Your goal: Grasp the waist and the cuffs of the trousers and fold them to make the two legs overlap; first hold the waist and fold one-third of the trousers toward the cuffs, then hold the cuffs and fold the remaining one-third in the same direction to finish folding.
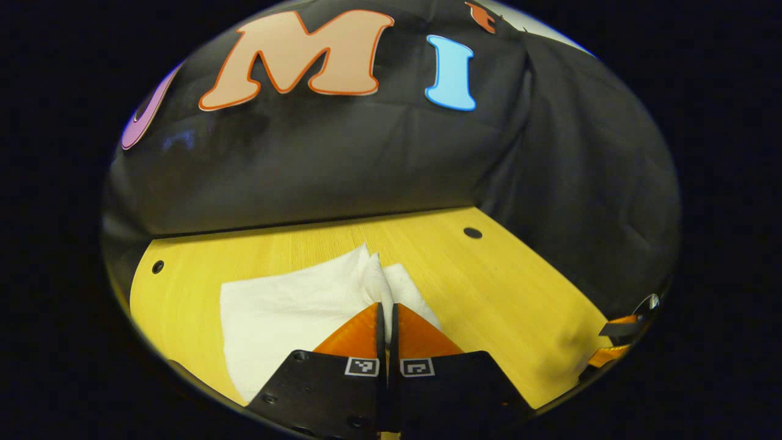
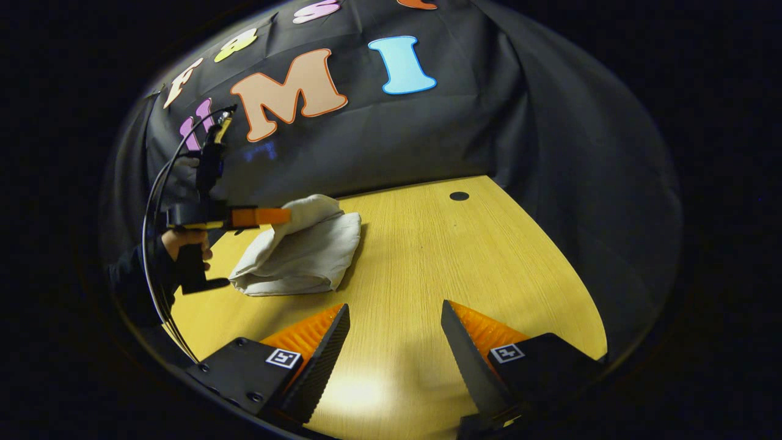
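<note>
L gripper (image 1: 387,308), left gripper view: fingers pressed nearly together at 6 o'clock, a thin ridge of white cloth pinched between the tips. That cloth is the trousers (image 1: 287,311), a pale folded bundle lying on the yellow wooden table (image 1: 489,287). From the pinch the fabric rises into a peak toward 12 o'clock; the flat part spreads out toward 9 and 8 o'clock, and a smaller flap sits just at 1 o'clock of the tips.

Right gripper view gives the side look: L gripper (image 2: 278,216) comes in from 9 o'clock, held level, tips on the upper layer of the trousers (image 2: 305,250) and lifting it off the layers below. A hand (image 2: 183,241) w/ dark sleeve grips its handle, cables looping up behind. Bundle here is compact, roughly rectangular, long axis running approx 8 to 2 o'clock, folded edge rounded at the 8 o'clock end. Which end is waist or cuffs: can't tell.

R gripper (image 2: 396,318): jaws wide apart at 6 o'clock, nothing between them, bare tabletop under the gap. It sits well apart from the trousers, which lie at its 10 o'clock. In the left gripper view a bit of the R gripper (image 1: 620,333) shows at the 4 o'clock edge.

Two small dark holes (image 1: 472,233) in the table near the back wall.
</note>
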Available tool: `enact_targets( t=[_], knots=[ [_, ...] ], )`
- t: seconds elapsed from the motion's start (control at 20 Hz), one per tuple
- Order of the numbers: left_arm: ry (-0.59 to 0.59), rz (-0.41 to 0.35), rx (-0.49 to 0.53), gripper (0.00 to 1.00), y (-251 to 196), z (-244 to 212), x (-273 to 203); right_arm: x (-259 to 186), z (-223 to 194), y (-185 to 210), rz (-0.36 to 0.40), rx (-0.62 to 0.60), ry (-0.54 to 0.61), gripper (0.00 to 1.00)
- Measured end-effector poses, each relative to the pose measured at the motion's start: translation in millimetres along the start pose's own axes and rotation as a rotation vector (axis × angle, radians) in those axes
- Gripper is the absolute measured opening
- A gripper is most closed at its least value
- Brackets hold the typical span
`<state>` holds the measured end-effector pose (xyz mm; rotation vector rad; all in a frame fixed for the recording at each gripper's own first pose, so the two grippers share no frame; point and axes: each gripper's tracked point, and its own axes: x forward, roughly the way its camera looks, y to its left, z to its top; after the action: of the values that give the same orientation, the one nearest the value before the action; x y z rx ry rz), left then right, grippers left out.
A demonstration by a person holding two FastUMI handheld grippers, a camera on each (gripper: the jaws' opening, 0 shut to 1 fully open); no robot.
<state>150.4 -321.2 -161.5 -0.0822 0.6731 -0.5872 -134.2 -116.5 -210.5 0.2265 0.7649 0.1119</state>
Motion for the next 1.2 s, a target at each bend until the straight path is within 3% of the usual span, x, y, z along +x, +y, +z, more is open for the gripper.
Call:
enact_targets(
  t=[0.2, 0.3, 0.45, 0.55, 0.85, 1.2],
  knots=[
    [0.055, -0.001, 0.039, 0.00, -8, -44, 9, 8, 1, 14, 0.038, -0.009, 0.011, 0.96],
    [0.051, -0.036, 0.014, 0.10, -18, -47, 6, 12, 2, 25, 0.063, -0.030, 0.013, 0.97],
    [-0.061, -0.027, 0.023, 0.76, -19, -20, -10, 13, 16, 44, 0.101, -0.065, -0.012, 0.97],
    [-0.140, 0.032, 0.056, 0.99, -6, 5, -35, 14, 37, 62, 0.125, -0.067, -0.057, 0.97],
    [-0.323, 0.145, 0.115, 0.97, 35, 55, -136, 0, 113, 135, 0.179, -0.046, -0.253, 0.96],
    [-0.482, 0.280, -0.016, 0.97, 102, 82, -257, -46, 166, 218, 0.179, -0.156, -0.492, 0.96]
  ],
)
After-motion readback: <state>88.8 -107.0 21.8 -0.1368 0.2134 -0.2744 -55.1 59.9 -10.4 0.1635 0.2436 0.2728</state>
